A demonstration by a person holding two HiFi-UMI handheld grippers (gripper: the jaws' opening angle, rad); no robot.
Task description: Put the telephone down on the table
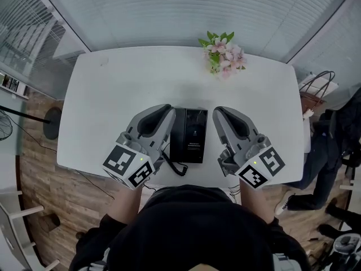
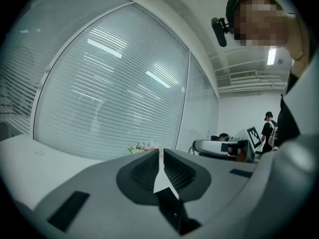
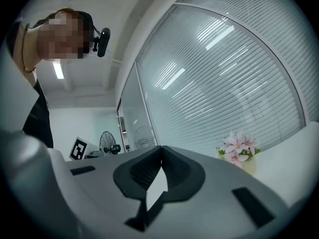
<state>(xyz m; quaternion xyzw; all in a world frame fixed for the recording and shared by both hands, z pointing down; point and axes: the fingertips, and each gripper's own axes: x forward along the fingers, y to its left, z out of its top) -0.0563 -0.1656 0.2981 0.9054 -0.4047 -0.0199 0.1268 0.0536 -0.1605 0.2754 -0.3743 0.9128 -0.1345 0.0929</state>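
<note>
Evidently empty, left tongs [image 1: 168, 109] and right tongs [image 1: 218, 111] hover closed above white table [image 1: 113, 95], blinds [image 1: 186, 10] behind.

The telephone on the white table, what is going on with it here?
A person stands at the table with a hand-held gripper in each hand. The black telephone lies flat on the table, its cord curling toward the near edge. The left hand-held gripper and the right hand-held gripper are at either side of it, both shut and empty. Pink flowers stand at the far edge.
</note>
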